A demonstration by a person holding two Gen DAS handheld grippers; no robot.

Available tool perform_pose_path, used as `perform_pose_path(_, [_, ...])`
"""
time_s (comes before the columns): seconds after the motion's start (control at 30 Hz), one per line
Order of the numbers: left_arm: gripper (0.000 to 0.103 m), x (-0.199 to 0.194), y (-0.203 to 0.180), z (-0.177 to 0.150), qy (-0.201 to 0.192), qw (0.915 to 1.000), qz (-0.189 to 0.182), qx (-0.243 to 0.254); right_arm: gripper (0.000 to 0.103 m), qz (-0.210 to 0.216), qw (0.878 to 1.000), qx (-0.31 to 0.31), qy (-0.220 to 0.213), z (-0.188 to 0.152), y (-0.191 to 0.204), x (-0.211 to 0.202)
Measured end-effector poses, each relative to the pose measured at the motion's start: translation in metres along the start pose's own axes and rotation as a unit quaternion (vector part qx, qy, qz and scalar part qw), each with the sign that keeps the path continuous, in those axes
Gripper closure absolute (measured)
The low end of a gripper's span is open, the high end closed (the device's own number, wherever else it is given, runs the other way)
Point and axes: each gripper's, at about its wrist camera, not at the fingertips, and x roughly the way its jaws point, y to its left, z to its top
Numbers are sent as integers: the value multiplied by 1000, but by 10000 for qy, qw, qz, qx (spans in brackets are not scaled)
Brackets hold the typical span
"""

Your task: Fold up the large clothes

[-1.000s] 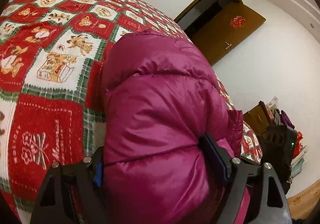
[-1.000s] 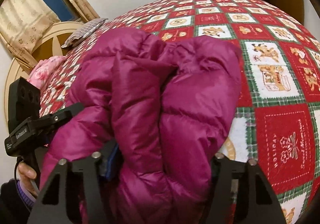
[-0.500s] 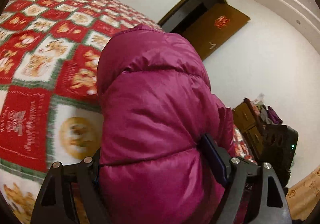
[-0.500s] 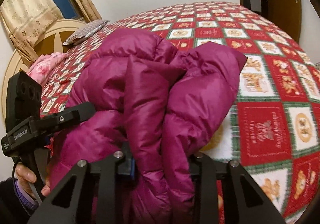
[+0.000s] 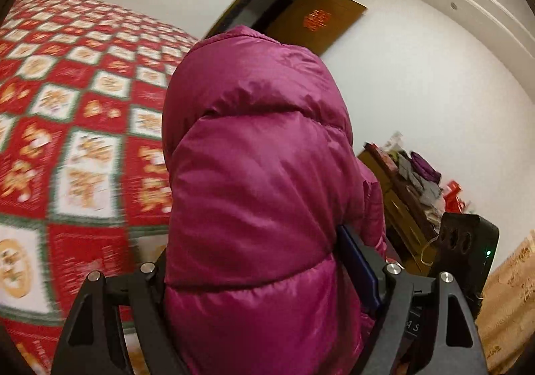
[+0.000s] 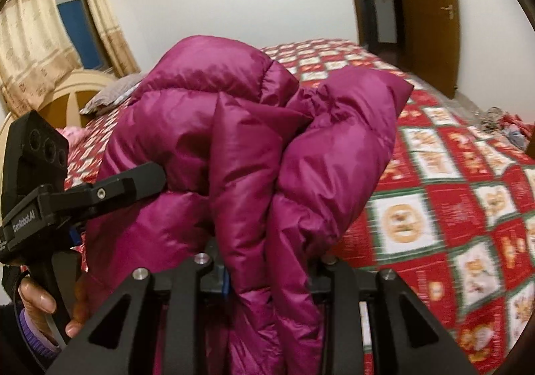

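- My left gripper (image 5: 264, 278) pinches the jacket (image 5: 260, 174); its two fingers press a thick puffed fold from both sides at the bottom of the left view.
- In that view the jacket rises as a tall bundle through the middle of the frame, and its top edge reaches the dark door (image 5: 321, 20) in the upper centre.
- My right gripper (image 6: 267, 271) also pinches the jacket (image 6: 240, 147); the fingers stand close together on a narrower gathered fold at the bottom centre of the right view.
- There the jacket is bunched in two lobes. One corner points to the upper right, and its edge hangs free above the quilt (image 6: 451, 194).
- The left gripper (image 6: 143, 181) shows in the left part of the right view, one finger laid against the jacket's side, with my left hand (image 6: 43, 304) on the handle at the lower left.
- The quilt (image 5: 77, 127), red with white squares, fills the left half of the left view; this part is bare and blurred.
- In the right view the quilt is open on the whole right side, up to the bed edge near the door (image 6: 428, 17).
- A pillow (image 6: 110, 91) and the headboard (image 6: 67, 97) are at the middle left, under the curtain (image 6: 30, 30).
- A cluttered cabinet (image 5: 404, 194) stands at the right of the left view, behind the jacket.
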Motion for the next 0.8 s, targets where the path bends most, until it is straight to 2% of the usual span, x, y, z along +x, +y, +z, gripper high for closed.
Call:
perform_pose_path(0.27, [22,60,-32,0,431,9985,-333,69,72,-774,9969,-67,-83,10,-53,-32])
perform_pose_path(0.47, [22,105,-42,-6,763,9967,-283,-11,72,-1220,9924,-59,118,10,-91,-18])
perform_pose_path(0.8, [22,135,-35,-17,931,9952,135,-267,72,-1160,9925,47,395,5,-124,11])
